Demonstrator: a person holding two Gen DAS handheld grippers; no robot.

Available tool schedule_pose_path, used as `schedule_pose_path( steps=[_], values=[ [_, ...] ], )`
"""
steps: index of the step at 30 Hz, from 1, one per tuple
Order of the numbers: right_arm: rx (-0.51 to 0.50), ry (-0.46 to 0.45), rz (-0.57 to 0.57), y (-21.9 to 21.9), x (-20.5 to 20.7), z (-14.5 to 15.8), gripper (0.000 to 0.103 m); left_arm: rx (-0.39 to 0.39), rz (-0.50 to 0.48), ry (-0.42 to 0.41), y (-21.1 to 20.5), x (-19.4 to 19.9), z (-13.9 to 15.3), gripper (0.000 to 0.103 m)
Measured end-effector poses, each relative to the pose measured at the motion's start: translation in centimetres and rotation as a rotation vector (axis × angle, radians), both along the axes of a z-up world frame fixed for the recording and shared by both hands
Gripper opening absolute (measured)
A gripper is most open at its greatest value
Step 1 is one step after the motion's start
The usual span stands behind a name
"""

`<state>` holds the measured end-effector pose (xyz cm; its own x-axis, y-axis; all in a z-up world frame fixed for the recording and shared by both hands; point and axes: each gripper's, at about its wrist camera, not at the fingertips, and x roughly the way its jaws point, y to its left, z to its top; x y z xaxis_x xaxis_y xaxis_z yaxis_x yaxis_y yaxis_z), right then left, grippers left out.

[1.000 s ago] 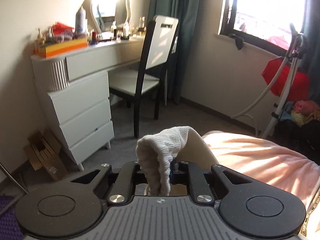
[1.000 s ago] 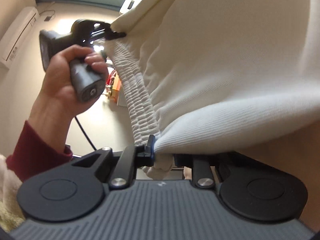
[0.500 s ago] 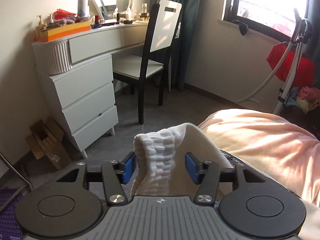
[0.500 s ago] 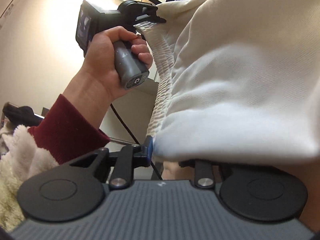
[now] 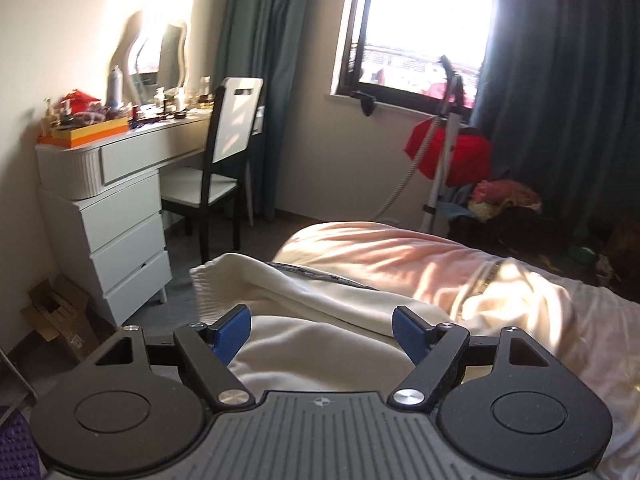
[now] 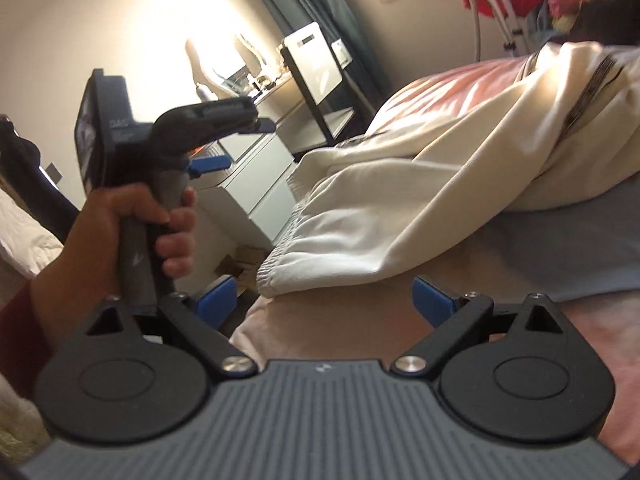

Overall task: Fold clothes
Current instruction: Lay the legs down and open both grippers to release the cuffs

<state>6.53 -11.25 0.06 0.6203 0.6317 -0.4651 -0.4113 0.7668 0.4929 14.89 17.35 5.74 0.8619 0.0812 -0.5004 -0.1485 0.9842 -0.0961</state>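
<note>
Cream sweatpants (image 5: 328, 304) with a ribbed elastic waistband (image 5: 206, 288) lie folded over on the bed. In the right wrist view they (image 6: 420, 200) show a dark side stripe (image 6: 592, 92), with the waistband (image 6: 280, 256) at the bed's edge. My left gripper (image 5: 322, 334) is open and empty just above the fabric; it also shows in the right wrist view (image 6: 224, 148), held in a hand. My right gripper (image 6: 324, 300) is open and empty, just short of the waistband corner.
A pink bedcover (image 5: 400, 252) lies under the pants. A white dresser (image 5: 120, 220) with clutter and a chair (image 5: 224, 168) stand left of the bed. A garment steamer (image 5: 444, 152), red cloth and a clothes pile (image 5: 504, 200) are under the window.
Both grippers opened and let go of the waistband. The sweatpants dropped from being held up to lying on the bed, and both grippers drew back a little.
</note>
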Motion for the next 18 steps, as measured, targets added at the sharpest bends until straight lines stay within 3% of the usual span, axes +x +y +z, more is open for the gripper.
schedule_pose_path(
  steps=[5,9,13,18],
  values=[
    [-0.080,-0.186,-0.122,-3.8,-3.1,2.1,0.096,-0.044,-0.106,-0.008,-6.3,-5.1,-1.2,0.082],
    [-0.156,-0.318,-0.228,-5.4,-4.7,1.2,0.096,-0.081,-0.164,0.042,-10.9,-6.9,-4.3,0.082],
    [-0.199,-0.346,-0.299,-8.5,-5.6,-0.2,0.096,-0.067,-0.216,0.155,-14.6,-5.4,-7.5,0.083],
    [-0.215,-0.342,-0.388,-12.8,-4.0,-3.0,0.096,-0.078,-0.224,0.176,-17.7,-1.2,-9.6,0.083]
  ],
)
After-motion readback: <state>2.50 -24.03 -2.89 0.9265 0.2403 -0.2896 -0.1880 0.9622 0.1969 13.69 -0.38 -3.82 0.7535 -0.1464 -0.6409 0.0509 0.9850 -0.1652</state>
